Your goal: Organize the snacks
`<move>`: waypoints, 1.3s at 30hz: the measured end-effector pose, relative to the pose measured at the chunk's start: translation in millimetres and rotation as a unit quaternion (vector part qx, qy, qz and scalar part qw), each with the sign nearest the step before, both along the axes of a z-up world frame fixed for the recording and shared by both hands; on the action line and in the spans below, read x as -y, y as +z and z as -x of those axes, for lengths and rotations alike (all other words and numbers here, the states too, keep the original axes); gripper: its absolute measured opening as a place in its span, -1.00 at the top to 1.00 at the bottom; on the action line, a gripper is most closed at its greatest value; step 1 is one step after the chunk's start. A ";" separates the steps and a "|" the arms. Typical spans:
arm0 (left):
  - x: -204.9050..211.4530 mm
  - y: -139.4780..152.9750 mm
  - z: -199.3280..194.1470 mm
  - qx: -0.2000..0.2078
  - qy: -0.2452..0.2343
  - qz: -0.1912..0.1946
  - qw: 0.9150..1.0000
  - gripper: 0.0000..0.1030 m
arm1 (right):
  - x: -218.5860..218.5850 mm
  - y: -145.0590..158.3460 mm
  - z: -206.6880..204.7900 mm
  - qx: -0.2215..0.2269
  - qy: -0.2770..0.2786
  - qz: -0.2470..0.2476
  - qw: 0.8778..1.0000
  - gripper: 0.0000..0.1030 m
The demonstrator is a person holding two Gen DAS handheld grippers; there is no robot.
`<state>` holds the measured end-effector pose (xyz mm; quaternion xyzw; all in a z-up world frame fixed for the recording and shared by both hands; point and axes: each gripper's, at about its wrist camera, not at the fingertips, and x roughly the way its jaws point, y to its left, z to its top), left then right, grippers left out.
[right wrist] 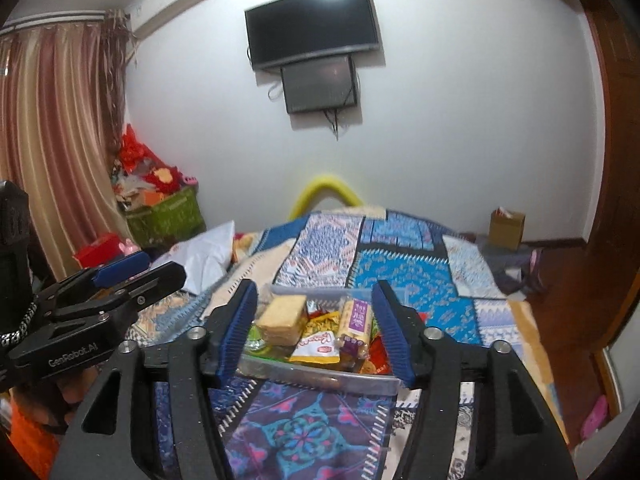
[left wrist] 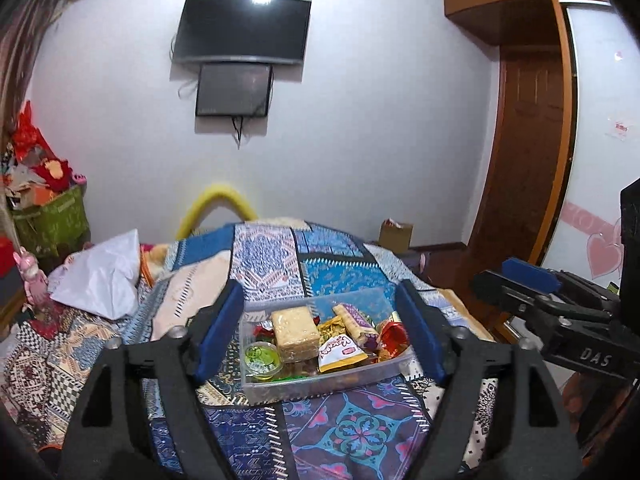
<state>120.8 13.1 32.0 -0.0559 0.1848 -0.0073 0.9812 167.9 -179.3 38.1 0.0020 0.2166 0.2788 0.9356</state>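
A clear plastic box full of snacks sits on the patterned bed cover; it also shows in the right wrist view. In it lie a pale cracker pack, a green jelly cup, a yellow-white packet, a purple-labelled bar and red wrappers. My left gripper is open and empty, held above the box's near side. My right gripper is open and empty too, framing the same box. Each gripper shows at the edge of the other's view.
The bed cover stretches around the box. A white pillow lies at the left. A green basket of toys stands by the curtain. A cardboard box sits on the floor at the right, near the wooden wardrobe.
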 end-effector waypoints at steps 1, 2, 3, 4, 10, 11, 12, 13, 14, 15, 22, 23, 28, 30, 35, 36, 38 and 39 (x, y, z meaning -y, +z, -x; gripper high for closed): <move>1.1 2.8 6.3 0.007 0.001 -0.003 1.000 -0.70 | 2.1 2.7 4.6 0.007 -0.003 -0.004 1.000 -0.40; 2.2 6.0 14.0 0.016 0.003 -0.006 1.000 -0.74 | 3.4 4.5 7.8 0.011 -0.005 -0.007 1.000 -0.44; 2.2 8.1 18.3 0.020 0.003 -0.008 1.000 -0.77 | 4.7 6.4 11.5 0.015 -0.006 -0.009 1.000 -0.45; 1.8 9.9 21.9 0.023 0.004 -0.010 1.000 -0.79 | 5.8 8.8 14.7 0.018 -0.006 -0.012 1.000 -0.49; 4.2 14.3 40.9 0.035 0.007 -0.013 0.999 -0.91 | 9.8 9.7 26.8 0.027 -0.015 -0.023 0.999 -0.80; 5.0 13.8 40.9 0.035 0.007 -0.015 0.999 -0.91 | 10.4 9.8 27.5 0.028 -0.017 -0.024 0.999 -0.83; 5.9 13.4 42.0 0.035 0.006 -0.017 0.999 -0.91 | 11.3 9.5 28.0 0.028 -0.019 -0.024 0.999 -0.86; 6.6 12.8 43.6 0.035 0.005 -0.018 0.999 -0.91 | 12.1 9.2 29.7 0.029 -0.020 -0.025 0.999 -0.90; 7.2 12.4 44.9 0.036 0.004 -0.018 0.999 -0.91 | 12.5 9.0 31.0 0.030 -0.020 -0.026 0.999 -0.93; 7.7 11.7 45.9 0.036 0.004 -0.017 0.999 -0.91 | 12.5 9.0 31.9 0.031 -0.020 -0.025 0.999 -0.94; 7.9 8.9 48.3 0.032 0.006 -0.014 0.999 -0.91 | 14.0 8.4 39.0 0.033 -0.021 -0.025 0.999 -0.99; 7.5 8.6 48.4 0.031 0.007 -0.013 0.999 -0.92 | 14.8 7.2 41.8 0.033 -0.021 -0.024 0.999 -0.99; 7.3 7.0 49.8 0.028 0.008 -0.012 0.999 -0.92 | 15.1 6.6 45.3 0.033 -0.020 -0.023 0.999 -0.99; 7.0 6.4 49.8 0.027 0.008 -0.012 1.000 -0.92 | 16.2 6.3 46.2 0.033 -0.019 -0.022 0.999 -0.99; 5.8 6.5 50.7 0.026 0.008 -0.010 1.000 -0.92 | 15.3 6.7 48.5 0.033 -0.018 -0.020 0.999 -0.99; 5.4 6.2 50.6 0.026 0.008 -0.009 1.000 -0.92 | 15.1 6.8 48.9 0.033 -0.017 -0.020 0.999 -0.99; 5.4 6.1 51.4 0.026 0.008 -0.010 1.000 -0.92 | 15.2 6.9 49.2 0.033 -0.017 -0.020 0.999 -0.99; 5.3 6.2 51.3 0.026 0.009 -0.010 1.000 -0.92 | 15.5 7.1 48.7 0.032 -0.017 -0.021 0.999 -0.99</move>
